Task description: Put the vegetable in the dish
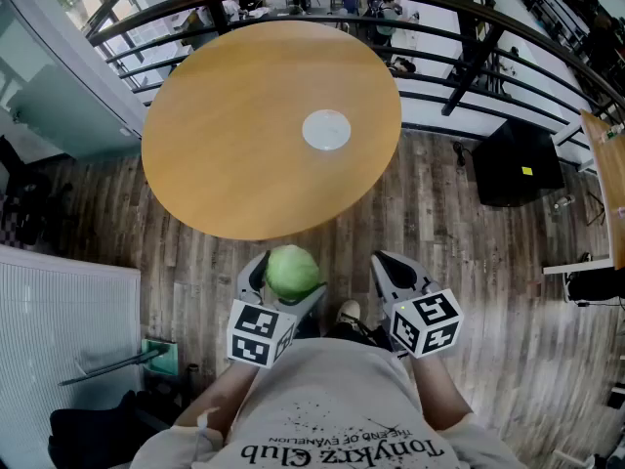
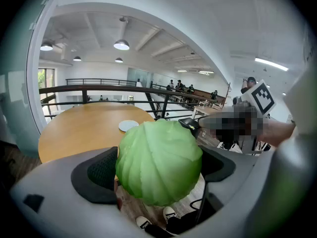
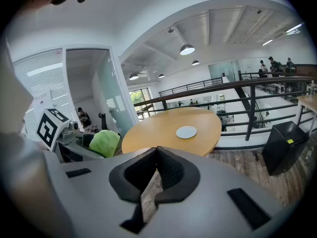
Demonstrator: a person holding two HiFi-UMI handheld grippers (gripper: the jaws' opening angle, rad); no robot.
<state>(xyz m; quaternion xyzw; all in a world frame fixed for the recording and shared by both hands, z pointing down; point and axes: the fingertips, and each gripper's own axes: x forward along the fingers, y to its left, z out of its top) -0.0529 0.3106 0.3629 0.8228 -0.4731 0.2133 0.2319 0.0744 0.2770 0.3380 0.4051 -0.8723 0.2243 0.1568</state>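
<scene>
At lower centre of the head view, the left gripper [image 1: 290,279] clamps the cabbage [image 2: 159,161] between its wide-spread pads, one pad against each side. Beside it, the right gripper [image 3: 156,168] has its jaws together, empty. Farther up, the dish [image 1: 326,130] lies on the round table [image 1: 234,145].

Dish [image 1: 326,130] on table [image 1: 225,145], cabbage [image 1: 293,270] in left tongs [image 1: 285,281] before the table's near edge, right tongs [image 1: 394,267] alongside
</scene>
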